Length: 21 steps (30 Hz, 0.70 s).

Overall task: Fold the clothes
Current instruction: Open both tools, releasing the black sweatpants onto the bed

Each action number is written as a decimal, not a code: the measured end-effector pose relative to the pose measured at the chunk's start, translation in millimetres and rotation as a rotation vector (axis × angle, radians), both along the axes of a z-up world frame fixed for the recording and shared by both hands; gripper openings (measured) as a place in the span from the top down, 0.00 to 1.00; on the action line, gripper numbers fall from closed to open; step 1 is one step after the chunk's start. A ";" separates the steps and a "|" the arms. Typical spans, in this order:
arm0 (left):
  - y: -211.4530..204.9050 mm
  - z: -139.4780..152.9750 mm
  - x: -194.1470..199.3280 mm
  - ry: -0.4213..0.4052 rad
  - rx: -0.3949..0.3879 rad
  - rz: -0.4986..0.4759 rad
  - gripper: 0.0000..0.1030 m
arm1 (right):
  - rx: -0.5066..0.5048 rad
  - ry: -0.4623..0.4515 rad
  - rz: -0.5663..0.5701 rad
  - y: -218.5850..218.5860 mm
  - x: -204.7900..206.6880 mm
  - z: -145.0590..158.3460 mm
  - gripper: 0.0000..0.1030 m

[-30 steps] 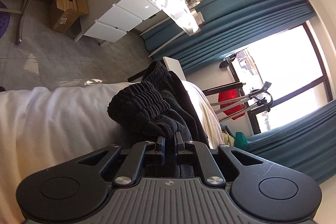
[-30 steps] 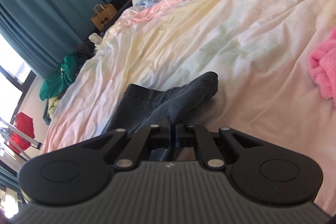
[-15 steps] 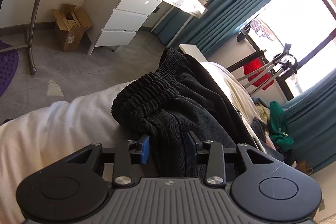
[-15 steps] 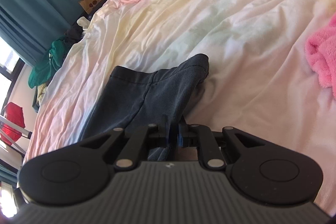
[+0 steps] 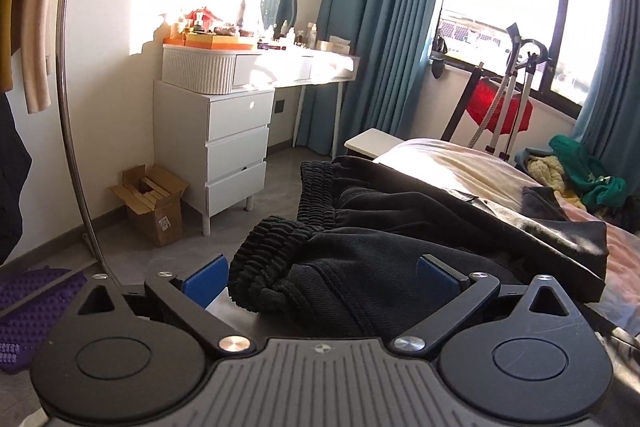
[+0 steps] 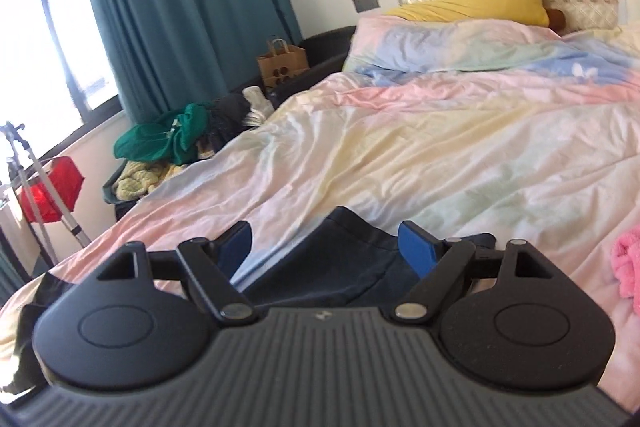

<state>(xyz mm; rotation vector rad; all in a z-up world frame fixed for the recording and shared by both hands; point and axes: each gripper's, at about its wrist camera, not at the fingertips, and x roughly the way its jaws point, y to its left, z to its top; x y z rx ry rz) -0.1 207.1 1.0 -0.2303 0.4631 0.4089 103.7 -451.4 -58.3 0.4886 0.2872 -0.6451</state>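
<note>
Both jaws opening off black trousers (image 5: 360,267), left hand-held gripper (image 5: 322,273), right hand-held gripper (image 6: 326,247)

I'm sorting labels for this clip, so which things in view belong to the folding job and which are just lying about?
Belongs to the job:
- black pants, lying on the bed
- left tongs and right tongs, both opening, pads clear of the cloth

Just lying about:
- pink towel
- green garment
- paper bag
- cardboard box
- white drawers

I work in a home bedroom: a bed (image 6: 440,147) with pastel duvet, teal curtains (image 5: 380,27), white drawers (image 5: 232,155), cluttered vanity (image 5: 312,67).
</note>
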 end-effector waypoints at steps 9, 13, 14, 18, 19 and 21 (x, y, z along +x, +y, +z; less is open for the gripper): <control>-55.1 1.8 10.4 -0.043 0.174 -0.175 0.01 | 0.007 -0.074 0.323 83.0 9.6 11.7 0.20; -103.9 -4.9 31.5 -0.009 0.253 -0.322 0.01 | 0.047 -0.051 0.423 108.5 15.2 8.4 0.20; -120.2 -7.8 38.7 0.001 0.287 -0.357 0.01 | 0.044 -0.049 0.427 111.8 16.2 9.4 0.20; -188.8 -21.8 75.5 0.022 0.389 -0.504 0.02 | 0.055 -0.055 0.414 112.4 17.5 11.2 0.20; -205.6 -24.8 87.0 0.023 0.404 -0.540 0.03 | 0.065 -0.054 0.403 109.4 17.6 10.0 0.20; -239.4 -28.9 112.9 0.006 0.433 -0.602 0.05 | 0.081 -0.050 0.379 103.5 18.2 6.0 0.20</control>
